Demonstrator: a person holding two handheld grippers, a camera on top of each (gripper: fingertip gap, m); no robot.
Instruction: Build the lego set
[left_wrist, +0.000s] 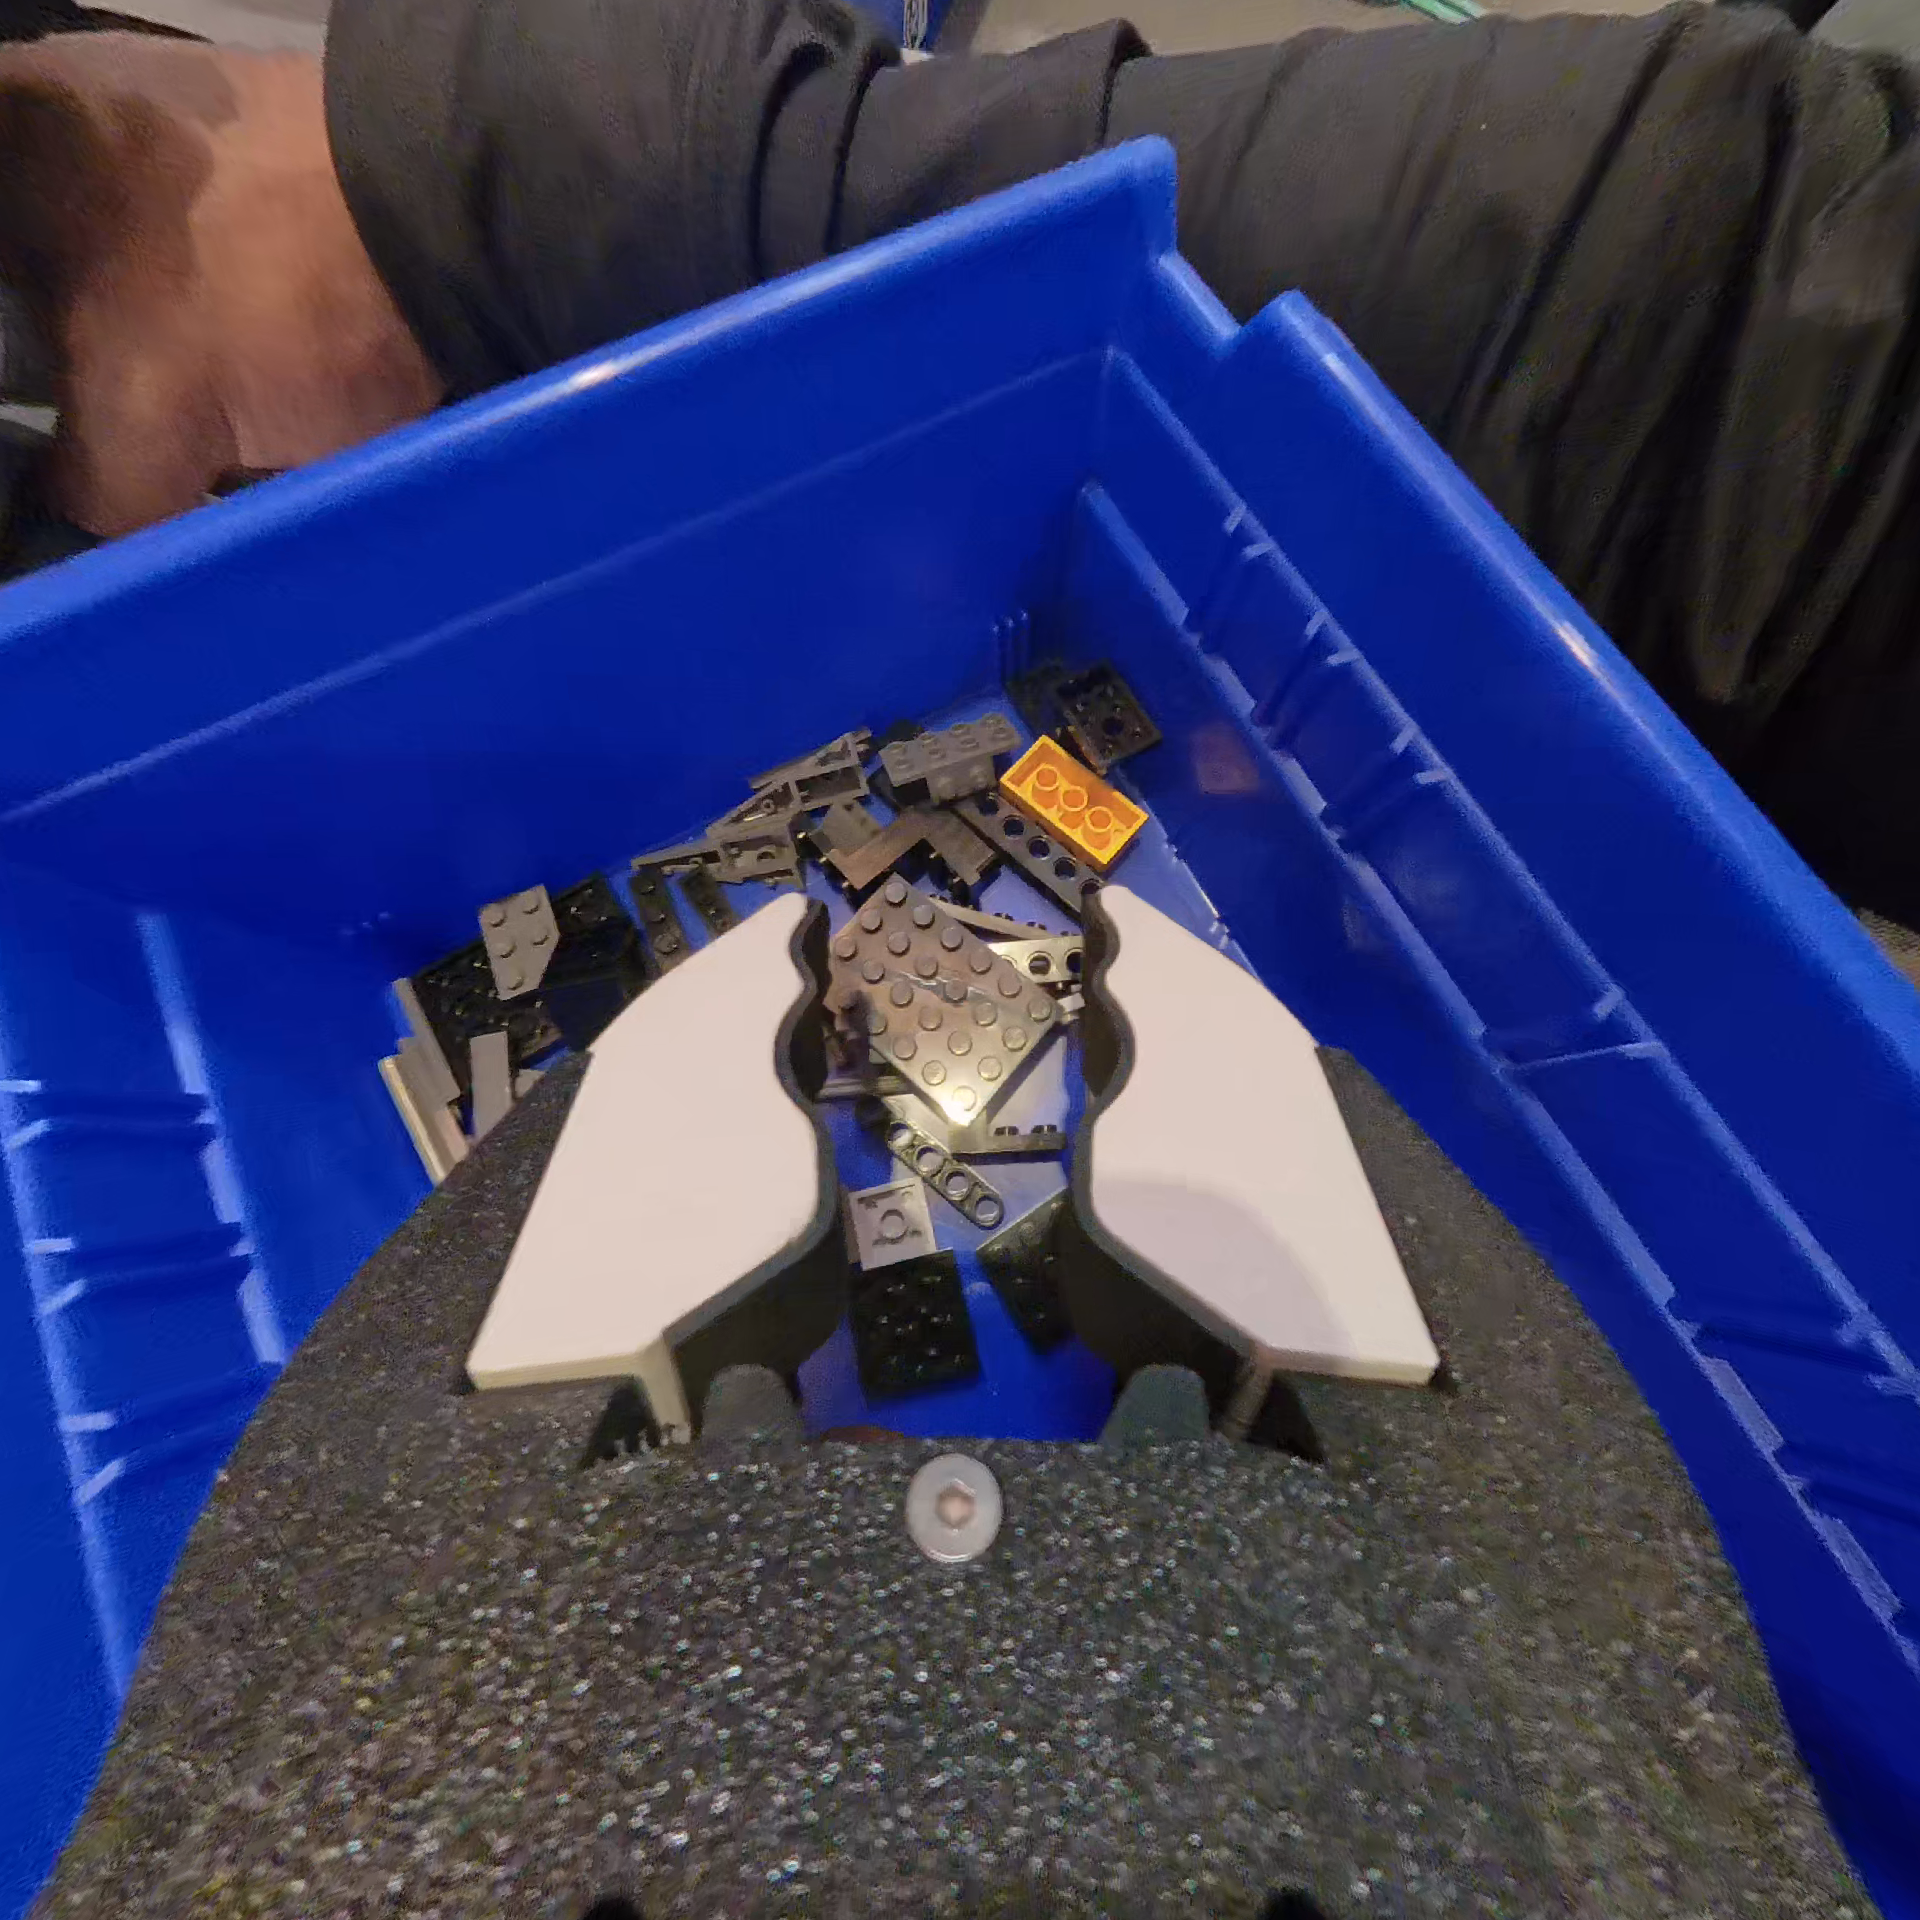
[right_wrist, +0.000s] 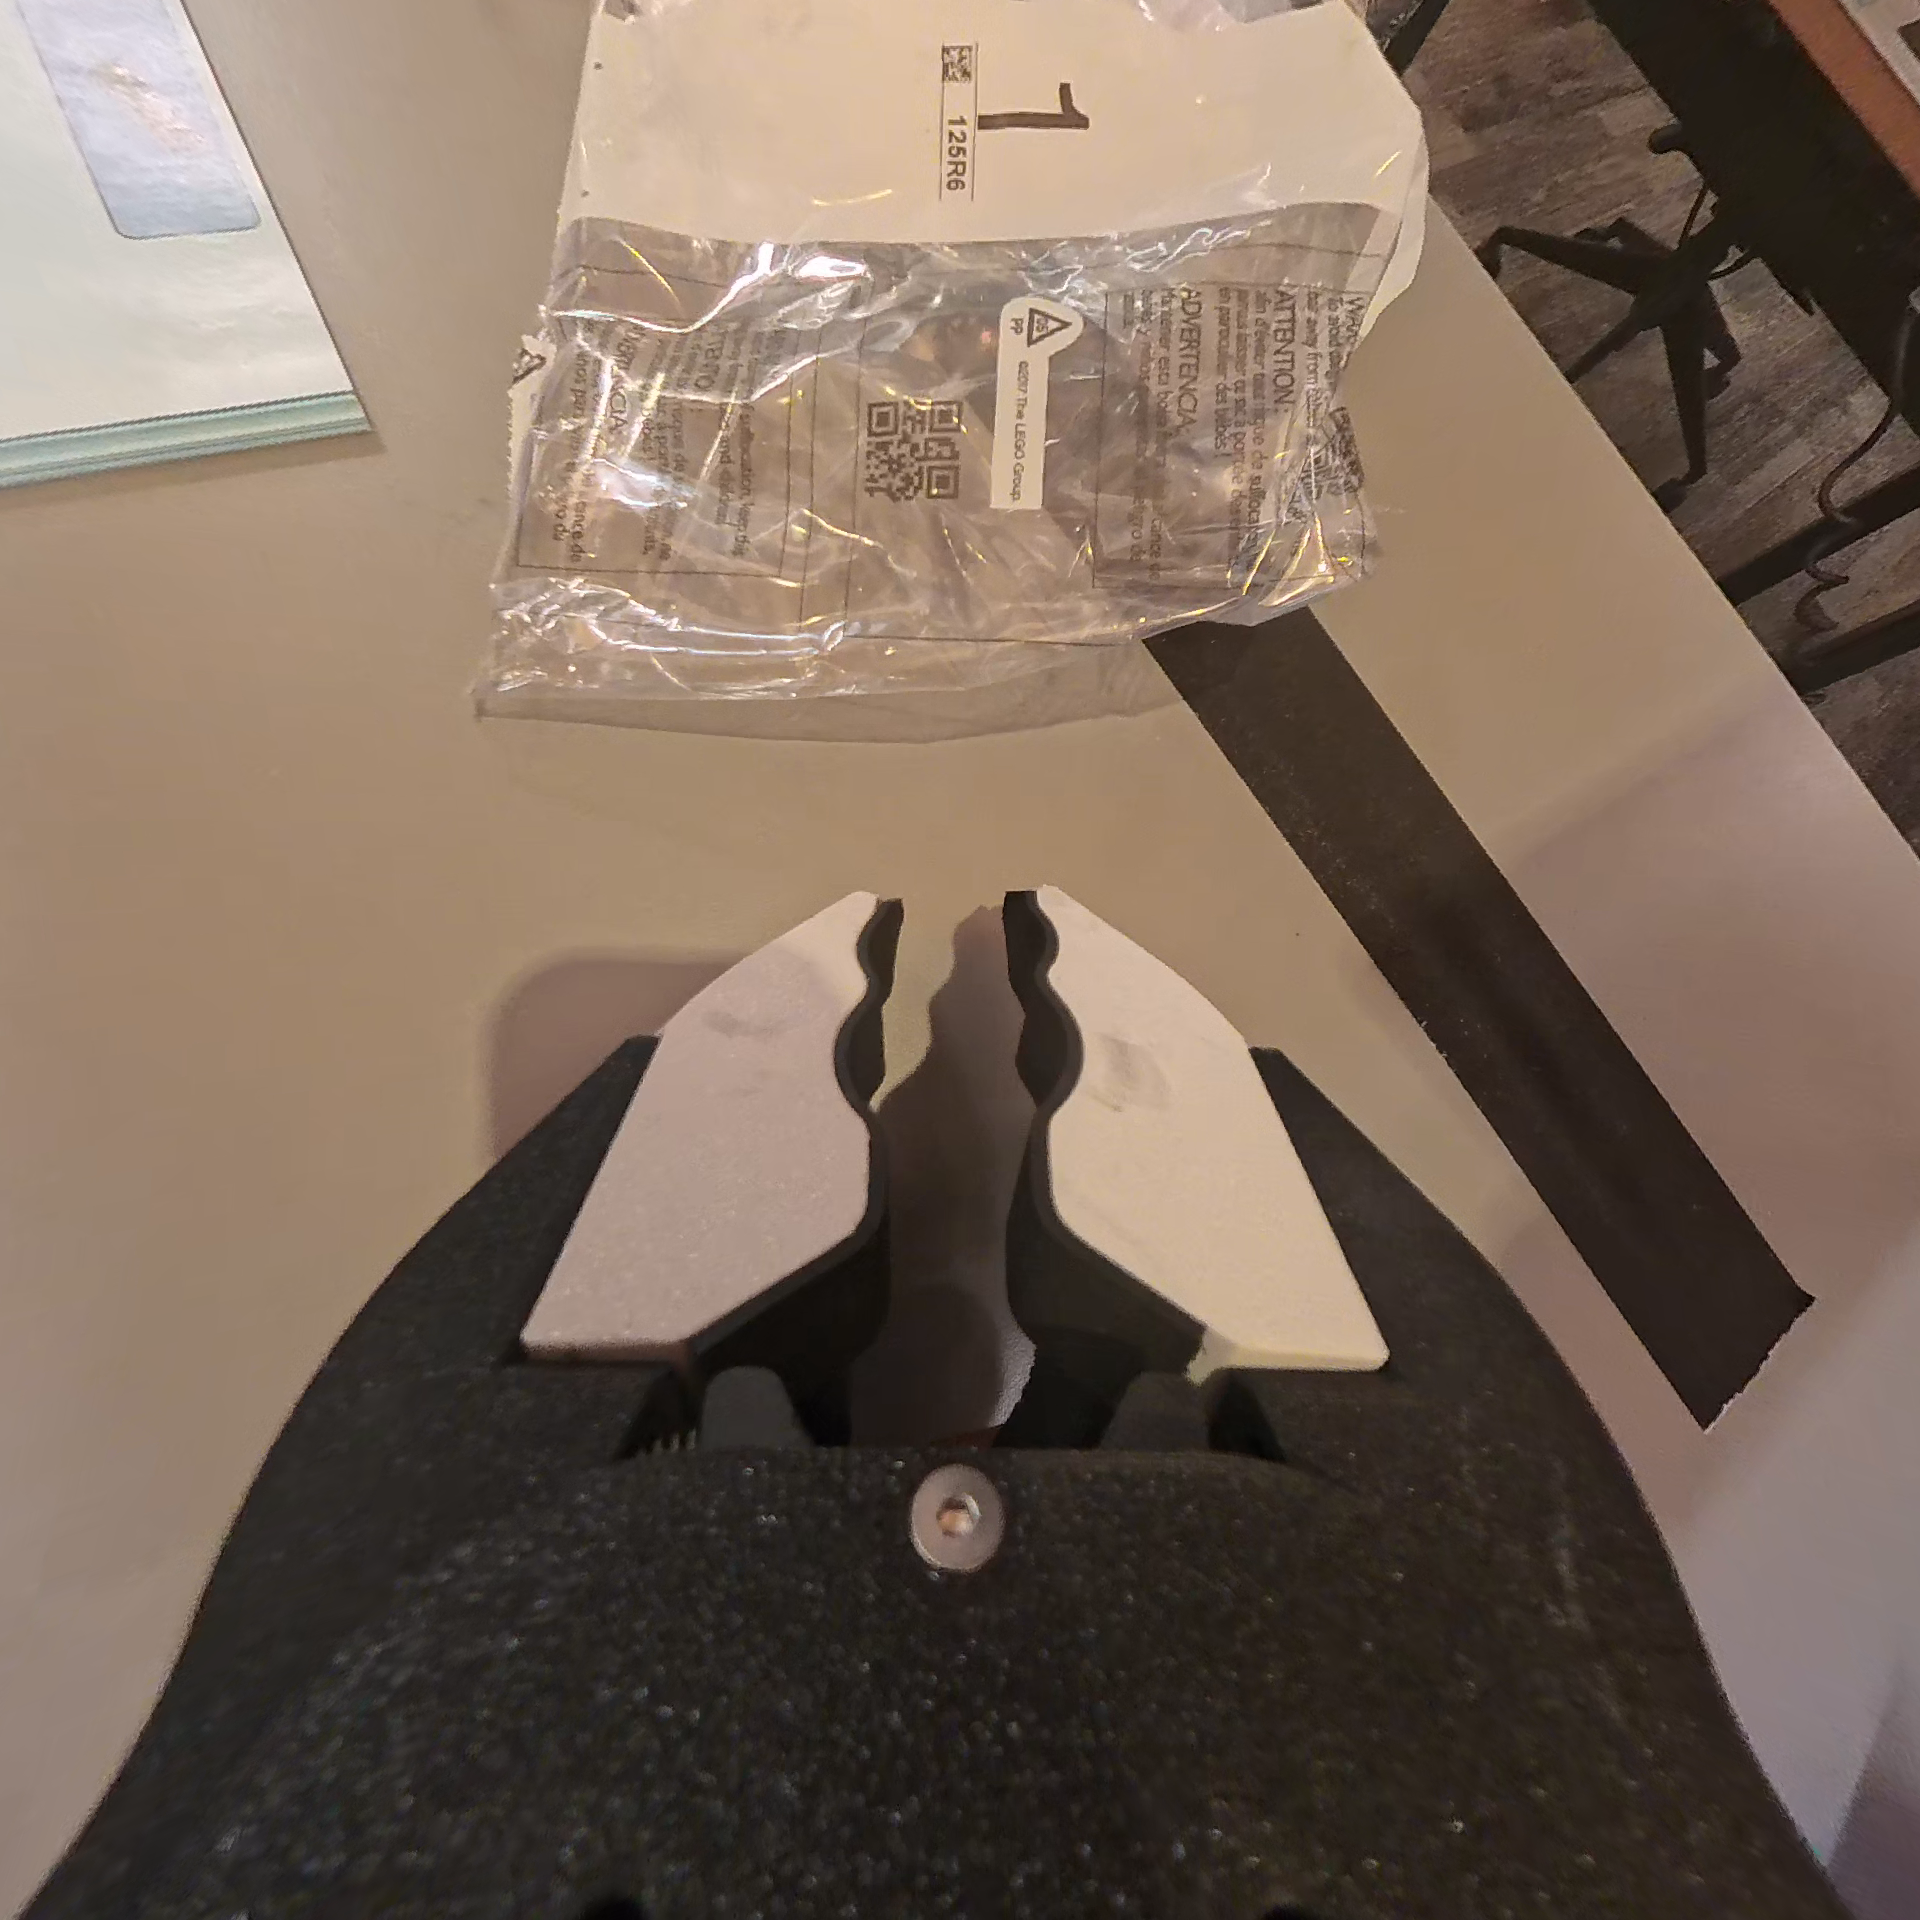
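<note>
We're seeing the beige worktop (right_wrist: 312, 831) filling the right wrist view, dark strip (right_wrist: 1455, 935) crossing at right. Blue bin (left_wrist: 727, 468) is filling the left view, dark jacket (left_wrist: 1455, 260) lying behind it at top. Clear plastic bag (right_wrist: 914, 416) is sitting upper centre, well ahead of the right tool (right_wrist: 951, 914), which we're holding slightly open, gripping nothing. Left tool (left_wrist: 945, 914) is hanging open over a dark grey studded plate (left_wrist: 935, 997) mid-frame; orange brick (left_wrist: 1075, 800) is lying just above-right.
</note>
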